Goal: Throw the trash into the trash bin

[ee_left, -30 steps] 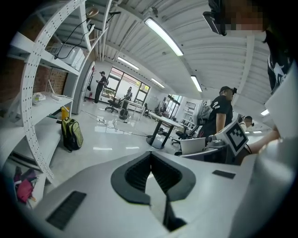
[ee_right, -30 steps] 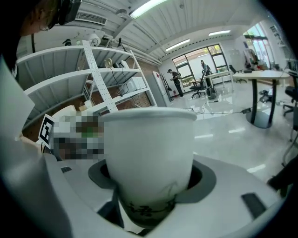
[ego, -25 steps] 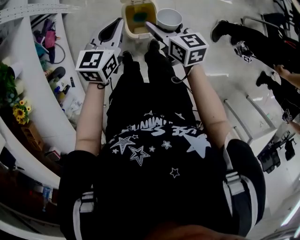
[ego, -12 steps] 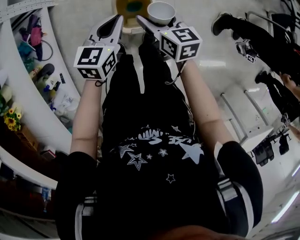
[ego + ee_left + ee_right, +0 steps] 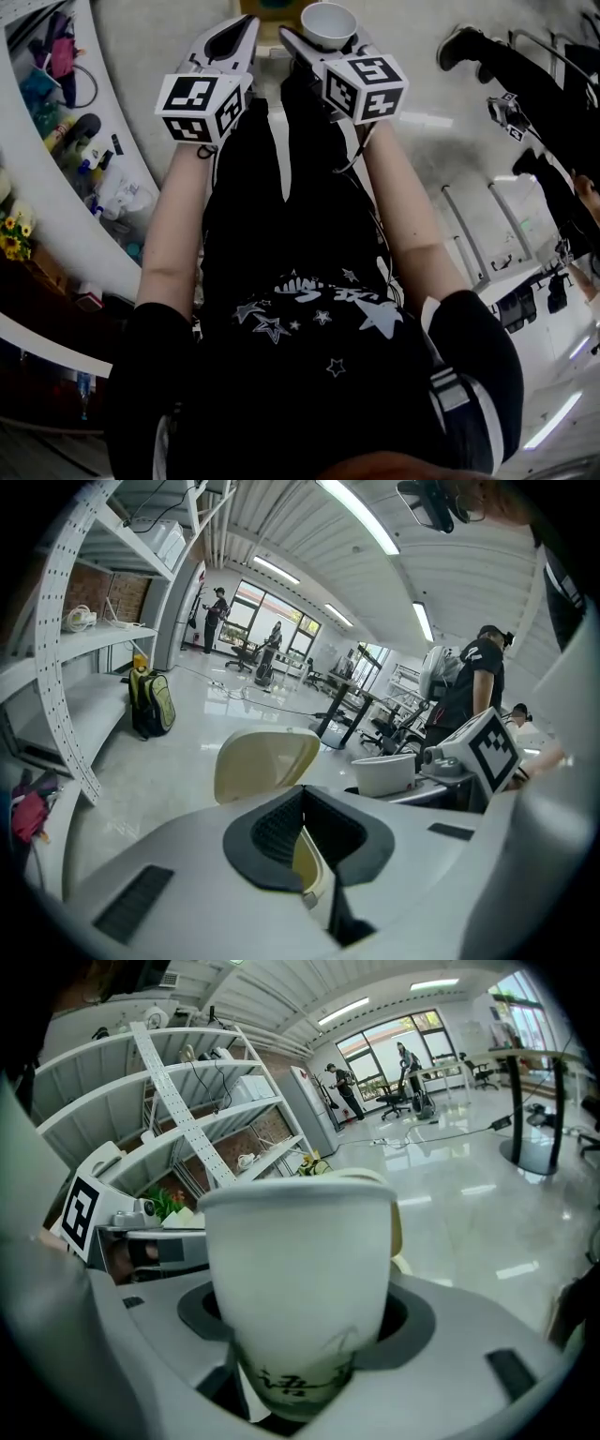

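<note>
My right gripper (image 5: 323,39) is shut on a white paper cup (image 5: 327,22), held upright with its mouth up. In the right gripper view the cup (image 5: 298,1279) fills the space between the jaws, green print near its base. My left gripper (image 5: 246,26) is beside it on the left, its jaws together with nothing in them (image 5: 300,794). The cream trash bin (image 5: 267,7) shows only at the top edge of the head view, just beyond both grippers. Its raised lid (image 5: 267,761) stands ahead of the left jaws. The cup (image 5: 384,772) also shows in the left gripper view.
White shelving (image 5: 103,187) with small items curves along the left. Other people's legs and shoes (image 5: 469,52) are at the upper right, and a metal frame (image 5: 478,234) lies on the floor. A green backpack (image 5: 150,700) leans by the shelves. The floor is glossy and pale.
Both grippers have sunk and moved up the picture towards the bin. The bin has slid almost out of the top of the head view. The cup stays gripped.
</note>
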`<state>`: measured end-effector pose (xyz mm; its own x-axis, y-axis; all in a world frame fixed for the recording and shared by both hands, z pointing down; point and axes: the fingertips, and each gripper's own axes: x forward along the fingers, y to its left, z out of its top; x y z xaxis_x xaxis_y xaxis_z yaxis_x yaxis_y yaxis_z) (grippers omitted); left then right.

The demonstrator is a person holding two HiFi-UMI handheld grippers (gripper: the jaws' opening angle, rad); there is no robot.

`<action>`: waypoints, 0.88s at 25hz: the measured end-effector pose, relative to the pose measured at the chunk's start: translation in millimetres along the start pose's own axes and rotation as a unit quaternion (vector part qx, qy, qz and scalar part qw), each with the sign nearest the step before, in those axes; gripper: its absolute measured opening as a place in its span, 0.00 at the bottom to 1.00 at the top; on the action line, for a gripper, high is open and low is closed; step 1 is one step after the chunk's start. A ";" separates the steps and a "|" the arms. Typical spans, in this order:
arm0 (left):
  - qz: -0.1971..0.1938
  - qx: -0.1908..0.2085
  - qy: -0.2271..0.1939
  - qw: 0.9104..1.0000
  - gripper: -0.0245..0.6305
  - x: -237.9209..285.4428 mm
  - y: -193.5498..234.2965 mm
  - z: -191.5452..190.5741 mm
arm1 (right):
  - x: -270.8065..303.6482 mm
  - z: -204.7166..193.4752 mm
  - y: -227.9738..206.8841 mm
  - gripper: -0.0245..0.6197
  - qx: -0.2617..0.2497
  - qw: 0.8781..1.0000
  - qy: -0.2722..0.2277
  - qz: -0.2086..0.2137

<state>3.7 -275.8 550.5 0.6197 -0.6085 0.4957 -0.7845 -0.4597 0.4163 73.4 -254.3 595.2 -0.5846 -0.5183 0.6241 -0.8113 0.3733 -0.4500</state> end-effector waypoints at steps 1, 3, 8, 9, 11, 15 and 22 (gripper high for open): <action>0.002 -0.001 0.003 1.000 0.06 1.5 3.3 -3.7 | 3.6 -3.2 -1.3 0.53 0.001 1.000 0.002 0.000; 0.007 -0.005 0.009 1.000 0.06 4.2 10.7 -11.5 | 11.5 -8.3 -4.0 0.53 0.004 1.000 0.005 0.000; 0.020 -0.020 0.021 0.999 0.05 8.9 32.0 -33.0 | 34.0 -20.1 -9.4 0.53 0.005 1.000 0.011 0.001; 0.021 -0.021 0.025 0.999 0.06 11.1 35.3 -37.5 | 38.1 -23.2 -11.6 0.53 0.006 1.000 0.013 0.000; 0.023 -0.024 0.031 0.999 0.06 16.9 40.3 -45.7 | 45.0 -28.4 -16.6 0.53 0.010 1.000 0.013 0.001; 0.024 -0.028 0.039 0.999 0.06 29.9 48.6 -59.7 | 57.3 -37.5 -26.6 0.53 0.013 1.000 0.014 0.002; 0.035 -0.033 0.056 0.997 0.06 40.3 68.0 -83.7 | 80.2 -59.6 -41.7 0.53 0.023 0.999 0.028 -0.007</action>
<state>-22.6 -277.5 662.5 0.5648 -0.5595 0.6065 -0.8251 -0.3727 0.4246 60.3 -265.6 702.2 -0.5731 -0.4789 0.6650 -0.8195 0.3291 -0.4692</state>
